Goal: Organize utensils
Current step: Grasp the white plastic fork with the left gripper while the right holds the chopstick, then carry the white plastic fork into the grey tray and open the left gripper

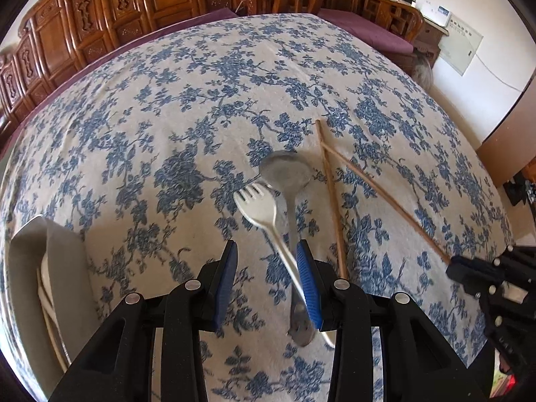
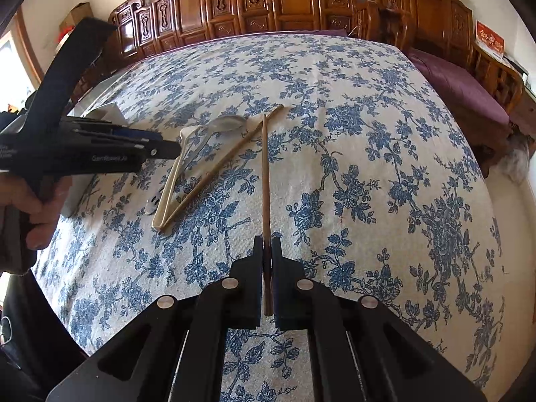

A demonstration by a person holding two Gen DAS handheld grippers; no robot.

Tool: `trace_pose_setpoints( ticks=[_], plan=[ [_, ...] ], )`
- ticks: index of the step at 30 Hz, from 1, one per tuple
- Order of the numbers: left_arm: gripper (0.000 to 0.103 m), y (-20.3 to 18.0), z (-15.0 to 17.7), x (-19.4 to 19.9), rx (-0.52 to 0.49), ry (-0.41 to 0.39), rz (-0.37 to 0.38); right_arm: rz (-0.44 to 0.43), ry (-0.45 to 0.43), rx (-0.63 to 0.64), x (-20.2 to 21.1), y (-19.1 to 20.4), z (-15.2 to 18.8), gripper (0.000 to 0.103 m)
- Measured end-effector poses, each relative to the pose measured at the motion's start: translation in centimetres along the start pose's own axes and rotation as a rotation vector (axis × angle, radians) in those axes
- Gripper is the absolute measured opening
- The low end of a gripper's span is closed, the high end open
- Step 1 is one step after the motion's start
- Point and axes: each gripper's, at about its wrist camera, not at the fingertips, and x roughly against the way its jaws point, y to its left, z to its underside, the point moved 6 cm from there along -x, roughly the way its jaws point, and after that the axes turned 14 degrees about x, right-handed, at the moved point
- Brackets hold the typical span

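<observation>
1. Utensils lie in a loose cluster on the tabletop [image 2: 385, 140], which is covered by a cream cloth printed with blue flowers.
2. White plastic fork [image 1: 258, 206]: flat on the cloth, tines pointing away from you, its handle running back toward your left tool and crossing the spoon's handle.
3. Metal spoon [image 1: 284, 171]: bowl just beyond the fork's tines, handle running back under your left tool's right-hand blue pad.
4. Loose wooden chopstick [image 1: 330, 197]: lies just right of the spoon; its far end crosses the other chopstick.
5. Held wooden chopstick [image 2: 265, 174]: near end pinched in your right tool, far end reaching out to the cluster, where it crosses the loose one.
6. Left tool [image 1: 266, 251]: jaws stand partly apart above the fork and spoon handles; you grip nothing with it, so far as the views show.
7. Right tool [image 2: 267, 244]: jaws nearly closed, clamped on the chopstick's near end.
8. Grey tray [image 1: 63, 268]: at the left edge of the left wrist view, with pale utensils inside; their kind cannot be told.
9. Your hand [image 2: 30, 201] shows in the right wrist view, wrapped round the left tool's grip.
</observation>
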Motion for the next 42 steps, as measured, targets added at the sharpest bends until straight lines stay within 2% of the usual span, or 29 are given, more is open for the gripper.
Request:
trace_pose_setpoints(
  ticks=[5, 8, 12, 16, 27, 42],
  plan=[
    [0.034, -0.2, -0.1, -1.3, 0.022, 0.032, 0.014, -0.009, 0.0, 0.001, -0.2, 0.1, 0.0, 0.006],
    [0.027, -0.5, 0.2, -2.0, 0.002, 0.046, 0.004, -0.013, 0.0, 0.001, -0.3, 0.2, 0.0, 0.006],
    [0.01, -0.3, 0.3, -1.8, 0.019, 0.058, 0.02, -0.015, 0.0, 0.004, -0.2, 0.4, 0.1, 0.006],
    [0.003, 0.3, 0.4, -1.2, 0.035, 0.049, 0.025, -0.013, -0.004, 0.006, 0.1, 0.6, 0.1, 0.006],
    [0.003, 1.3, 0.8, 1.6, 0.052, 0.013, 0.048, -0.005, -0.019, 0.022, 1.3, 1.9, -0.7, 0.006],
    [0.003, 4.2, 1.1, 9.7, 0.052, -0.117, 0.064, -0.011, -0.07, 0.085, 3.3, 6.8, -3.8, 0.006]
  ],
)
